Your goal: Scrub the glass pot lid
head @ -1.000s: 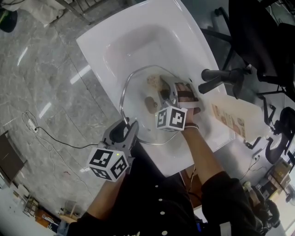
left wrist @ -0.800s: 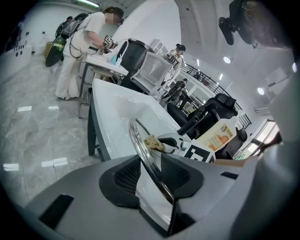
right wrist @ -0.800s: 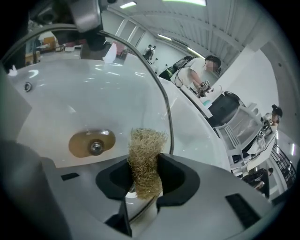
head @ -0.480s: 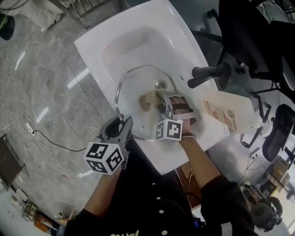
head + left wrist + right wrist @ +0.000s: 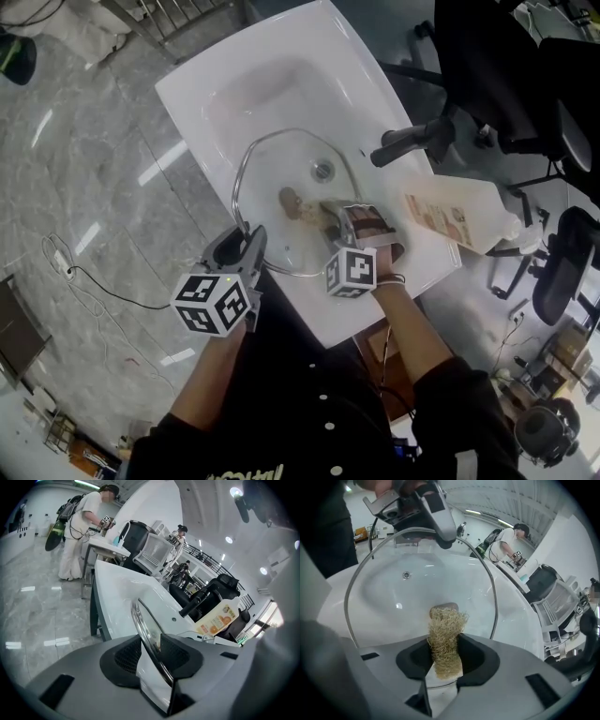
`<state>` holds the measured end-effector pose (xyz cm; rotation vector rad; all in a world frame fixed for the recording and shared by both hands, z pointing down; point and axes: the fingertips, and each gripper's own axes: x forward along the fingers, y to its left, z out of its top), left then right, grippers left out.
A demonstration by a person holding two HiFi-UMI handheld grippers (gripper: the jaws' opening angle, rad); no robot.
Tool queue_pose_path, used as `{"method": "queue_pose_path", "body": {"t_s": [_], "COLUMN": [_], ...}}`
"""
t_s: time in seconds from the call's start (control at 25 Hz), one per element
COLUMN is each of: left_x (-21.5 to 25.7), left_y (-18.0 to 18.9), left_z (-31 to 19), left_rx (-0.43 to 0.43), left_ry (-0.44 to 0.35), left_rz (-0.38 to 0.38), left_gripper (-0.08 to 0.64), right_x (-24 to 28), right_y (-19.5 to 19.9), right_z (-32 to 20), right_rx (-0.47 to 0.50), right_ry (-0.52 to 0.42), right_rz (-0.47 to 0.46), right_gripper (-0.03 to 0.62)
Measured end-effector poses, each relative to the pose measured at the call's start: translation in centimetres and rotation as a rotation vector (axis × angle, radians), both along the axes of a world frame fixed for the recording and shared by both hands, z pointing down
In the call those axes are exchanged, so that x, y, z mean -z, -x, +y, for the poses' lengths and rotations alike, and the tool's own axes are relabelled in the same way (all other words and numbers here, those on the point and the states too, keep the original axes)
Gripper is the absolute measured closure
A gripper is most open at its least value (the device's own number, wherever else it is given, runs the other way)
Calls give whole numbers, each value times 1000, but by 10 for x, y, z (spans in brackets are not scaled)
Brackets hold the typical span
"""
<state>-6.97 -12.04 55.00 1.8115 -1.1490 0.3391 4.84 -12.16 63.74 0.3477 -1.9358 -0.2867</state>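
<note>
So, the glass pot lid (image 5: pixel 267 183) is being held over the white sink (image 5: pixel 216 84), tipped up on edge rather than laid flat. Its metal rim is caught at the near left side by the left gripper (image 5: pixel 244 248). In the left gripper view the rim is seen edge-on, running straight up out from between the two pads. Those jaws have just been drawn in a touch, and the rim is pinched between them.

The right gripper (image 5: pixel 330 214) is clamped down on a loofah scrubber (image 5: pixel 445 634) (the beige, stringy kind). The pad is squeezed narrow between the jaws, and its frayed end sticks out past them. That end looks to be pressed against the glass, right next to the lid's knob (image 5: pixel 289 199), roughly mid-lid. Which face of the glass the knob sits on can't really be told.

The drain (image 5: pixel 322 171) can be seen through the glass, up past the scrubber. A black faucet (image 5: pixel 412 142) is mounted on the right side of the sink. Just beyond it, a bottle (image 5: pixel 459 220) with an orange-printed label is laid on its side. A black office chair (image 5: pixel 506 75) is parked further out, and grey marble floor (image 5: pixel 84 159) is spread out on the left.
</note>
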Motion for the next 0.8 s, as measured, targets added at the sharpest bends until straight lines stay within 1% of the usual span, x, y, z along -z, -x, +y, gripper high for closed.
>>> {"method": "queue_pose_path", "body": {"t_s": [0.4, 0.64, 0.8], "left_x": [-1, 0, -1], "left_y": [0, 1, 1], "left_z": [0, 1, 1], "left_rx": [13, 12, 10], "left_ry": [5, 11, 11], "left_rz": [-11, -16, -22], "left_gripper": [417, 417, 417], "right_x": [9, 15, 19], "right_y": [-11, -20, -24], "right_z": [42, 72, 83], "right_rx": [116, 261, 340], "right_ry": [153, 235, 252], "right_rz": [35, 47, 59], "right_gripper": [448, 448, 448]}}
